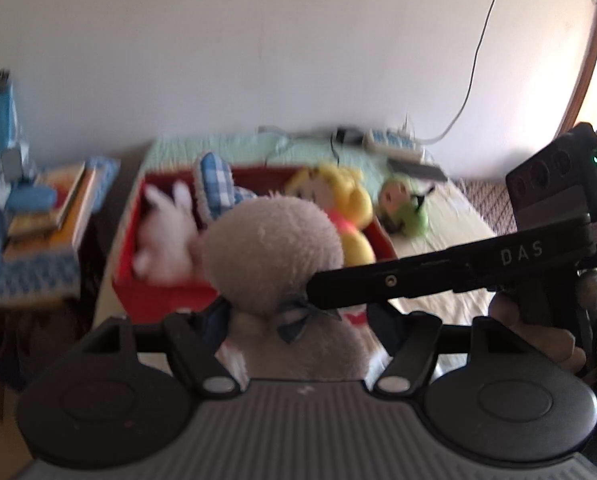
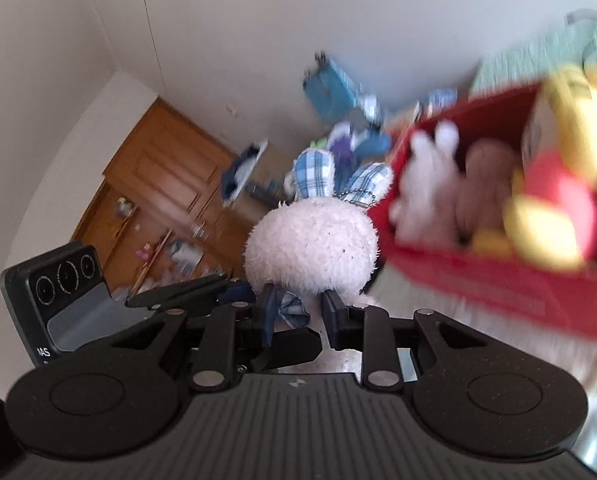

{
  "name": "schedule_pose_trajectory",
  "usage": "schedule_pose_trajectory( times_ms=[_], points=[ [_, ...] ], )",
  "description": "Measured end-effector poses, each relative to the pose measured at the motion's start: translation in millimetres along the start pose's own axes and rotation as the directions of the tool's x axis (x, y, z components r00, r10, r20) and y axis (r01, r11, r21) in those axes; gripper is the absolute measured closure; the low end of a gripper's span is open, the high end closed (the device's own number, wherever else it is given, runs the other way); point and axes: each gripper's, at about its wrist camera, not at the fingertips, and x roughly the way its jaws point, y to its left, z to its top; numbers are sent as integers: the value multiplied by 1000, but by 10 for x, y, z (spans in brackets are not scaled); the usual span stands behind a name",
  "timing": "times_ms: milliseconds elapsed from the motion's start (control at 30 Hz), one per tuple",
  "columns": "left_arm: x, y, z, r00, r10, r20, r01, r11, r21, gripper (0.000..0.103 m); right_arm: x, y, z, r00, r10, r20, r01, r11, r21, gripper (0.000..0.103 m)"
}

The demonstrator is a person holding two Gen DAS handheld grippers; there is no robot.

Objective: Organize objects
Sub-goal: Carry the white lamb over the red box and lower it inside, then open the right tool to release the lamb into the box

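Observation:
A fluffy pale plush bunny (image 1: 274, 252) with blue plaid ears (image 2: 314, 172) hangs in the air between both grippers. My left gripper (image 1: 298, 316) is shut on its body just below the neck. My right gripper (image 2: 300, 308) comes in from the right in the left wrist view and is shut on the neck by the blue bow (image 2: 290, 310). Just beyond the bunny, a red box (image 1: 158, 296) stands on the bed, holding a white bunny (image 1: 166, 232) and a yellow plush in a red top (image 2: 558, 200). A green plush (image 1: 406, 208) lies on the bed beside the box.
A side table at the left bears a stack of books (image 1: 58, 208) and blue items. A power strip (image 1: 394, 146) with a cable lies at the bed's far edge by the wall. A wooden door (image 2: 158, 176) and floor clutter show behind in the right wrist view.

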Motion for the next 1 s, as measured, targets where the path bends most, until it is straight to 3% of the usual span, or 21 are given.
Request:
schedule_pose_trajectory(
  times_ms=[200, 500, 700, 1000],
  points=[
    [424, 418, 372, 998, -53, 38, 52, 998, 36, 33, 250, -51, 331, 979, -155, 134, 156, 988, 2, 75],
    [1278, 953, 564, 988, -137, -72, 135, 990, -33, 32, 612, -494, 524, 911, -371, 180, 354, 927, 121, 75],
    [1585, 1074, 445, 981, -112, -157, 106, 993, -50, 31, 756, -645, 424, 891, -437, 124, 419, 896, 147, 74],
    [1619, 1092, 427, 980, -47, -193, 36, 997, -62, 22, 764, -678, 409, 891, -439, 117, 421, 894, 154, 69]
  ],
)
